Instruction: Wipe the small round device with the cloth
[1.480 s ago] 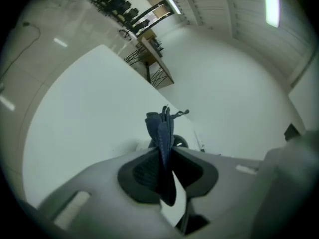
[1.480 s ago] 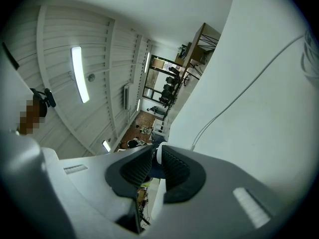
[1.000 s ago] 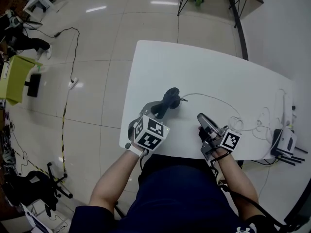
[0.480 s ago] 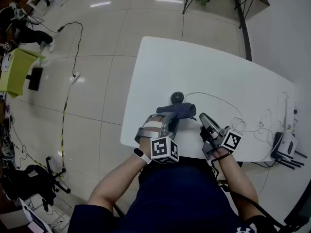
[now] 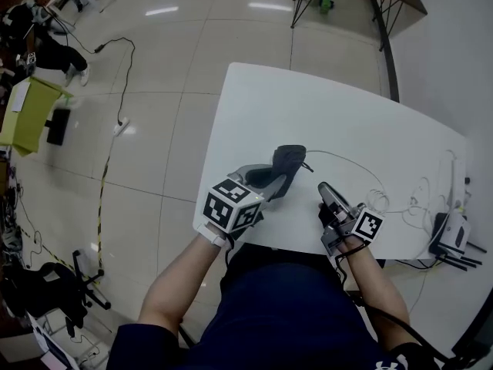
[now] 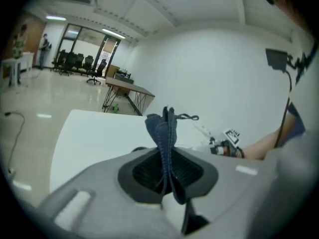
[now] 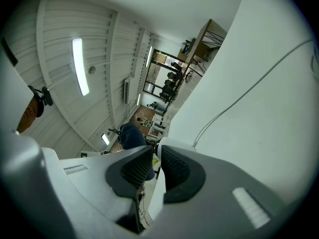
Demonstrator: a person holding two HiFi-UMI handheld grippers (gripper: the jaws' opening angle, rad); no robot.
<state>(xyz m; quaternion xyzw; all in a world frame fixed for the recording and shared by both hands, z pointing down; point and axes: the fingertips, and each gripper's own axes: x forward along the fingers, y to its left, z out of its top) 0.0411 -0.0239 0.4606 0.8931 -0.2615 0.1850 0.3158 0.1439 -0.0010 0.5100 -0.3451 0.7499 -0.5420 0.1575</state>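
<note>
Cloth (image 5: 290,160) is pinched in the left tongs (image 5: 273,178), its bunched fold pointed away from the body. It's draped where the round device is guessed to sit, mid-tabletop (image 5: 254,99). So the left side is closer. Right tongs (image 5: 324,189) are parked nearby, almost closed, nothing gripped.

The cloth (image 6: 167,133) is dark navy, the table (image 5: 347,122) plain white, the floor (image 5: 177,52) pale glossy tile, and the left gripper (image 5: 273,177) and right gripper (image 5: 324,189) grey (black ribbed pads (image 6: 188,171), black-and-white square markers).
</note>
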